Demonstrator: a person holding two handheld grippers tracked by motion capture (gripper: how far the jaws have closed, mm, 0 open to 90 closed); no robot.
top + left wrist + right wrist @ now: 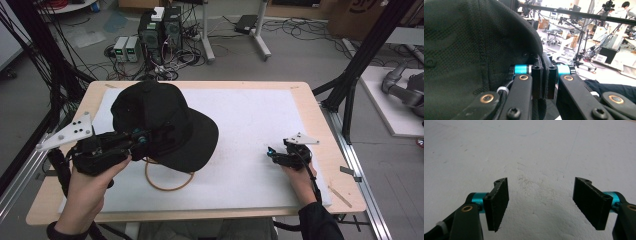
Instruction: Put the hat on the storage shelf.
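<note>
Black cap [160, 117] held up over the white mat [250, 120], its edge pinched by the left gripper [142, 137], above a tan ring [167, 180], while the right gripper [272, 155] rests wide apart on the mat.

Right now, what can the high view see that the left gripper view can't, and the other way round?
High view alone: the whole table, the white mat, a tan ring under the cap, and the right gripper resting open on the mat. Left gripper view alone: the fingers pinching the cap's edge up close, plus a lab room behind. Both: the black cap and the left gripper holding it.
</note>
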